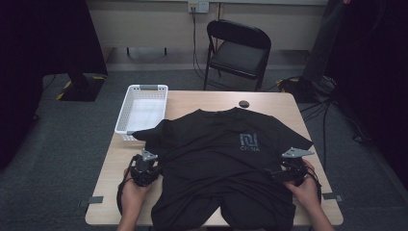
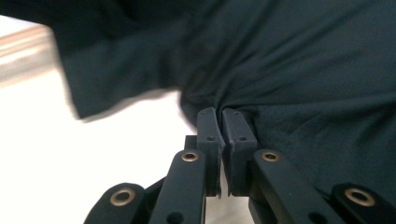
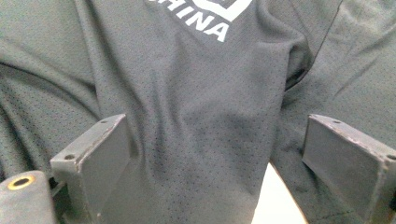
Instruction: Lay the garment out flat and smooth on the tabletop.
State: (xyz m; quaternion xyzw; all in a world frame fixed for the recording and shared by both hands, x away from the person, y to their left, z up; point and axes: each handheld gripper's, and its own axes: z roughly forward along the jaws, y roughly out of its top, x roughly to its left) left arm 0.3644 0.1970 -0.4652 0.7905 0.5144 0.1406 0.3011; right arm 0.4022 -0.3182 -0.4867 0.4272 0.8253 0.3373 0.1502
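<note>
T-shirt (image 1: 216, 159) edge is sitting pinched in my left gripper (image 2: 226, 122), while my right gripper (image 3: 215, 154), jaws wide, is straddling a fold and risking bunching two layers.

Wooden table (image 1: 281, 102) bears black T-shirt (image 1: 216, 159), white basket (image 1: 143, 108).

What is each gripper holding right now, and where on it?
The left gripper pinches the black T-shirt at its side edge; the right gripper is open, holding nothing.

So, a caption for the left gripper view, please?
Left claw shut on the black shirt edge above the table.
</note>
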